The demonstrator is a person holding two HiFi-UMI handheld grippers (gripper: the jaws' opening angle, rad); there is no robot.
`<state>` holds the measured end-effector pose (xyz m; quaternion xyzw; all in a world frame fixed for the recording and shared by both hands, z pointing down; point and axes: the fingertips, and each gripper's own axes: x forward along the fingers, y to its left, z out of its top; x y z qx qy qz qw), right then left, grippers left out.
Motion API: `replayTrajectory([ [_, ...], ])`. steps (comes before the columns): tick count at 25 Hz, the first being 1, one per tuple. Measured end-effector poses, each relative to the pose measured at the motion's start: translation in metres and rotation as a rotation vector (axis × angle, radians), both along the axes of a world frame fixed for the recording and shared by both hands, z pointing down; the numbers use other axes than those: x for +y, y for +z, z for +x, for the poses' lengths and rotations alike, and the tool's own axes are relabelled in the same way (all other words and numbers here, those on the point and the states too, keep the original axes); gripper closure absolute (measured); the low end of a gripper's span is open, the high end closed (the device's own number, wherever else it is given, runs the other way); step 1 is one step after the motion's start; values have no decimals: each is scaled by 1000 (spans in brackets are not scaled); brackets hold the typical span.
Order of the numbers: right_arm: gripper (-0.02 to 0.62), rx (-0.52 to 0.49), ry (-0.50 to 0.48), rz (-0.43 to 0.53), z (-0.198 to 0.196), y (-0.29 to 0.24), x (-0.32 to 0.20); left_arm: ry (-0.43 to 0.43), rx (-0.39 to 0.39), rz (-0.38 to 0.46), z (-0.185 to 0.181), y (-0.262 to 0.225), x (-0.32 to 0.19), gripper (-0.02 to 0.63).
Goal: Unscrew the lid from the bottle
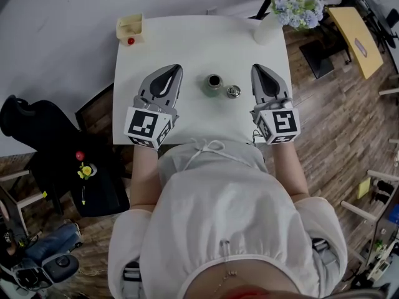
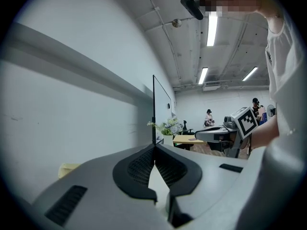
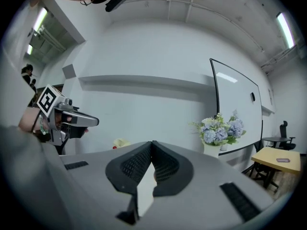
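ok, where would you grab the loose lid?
Likely across the rim of the lid, coming from above or its right with the right gripper: it lies flat and low on the table, and the bottle crowds its left.

Past bottle (image 1: 214,83) and lid (image 1: 234,91) the table (image 1: 187,48) lies open.

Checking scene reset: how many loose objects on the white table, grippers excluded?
5. Open bottle at centre, lid just right of it, cream box at the far-left corner with a red ball, flower vase far-right. The left gripper and right gripper may hide more.
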<state>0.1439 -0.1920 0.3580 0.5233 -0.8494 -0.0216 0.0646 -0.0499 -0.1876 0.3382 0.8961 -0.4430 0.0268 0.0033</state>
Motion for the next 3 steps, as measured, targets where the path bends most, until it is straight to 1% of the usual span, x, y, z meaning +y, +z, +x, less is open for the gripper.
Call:
replayTrajectory([
  [3, 594, 21, 52, 22, 7, -1, -2, -18, -4, -2, 0, 0, -1, 584],
])
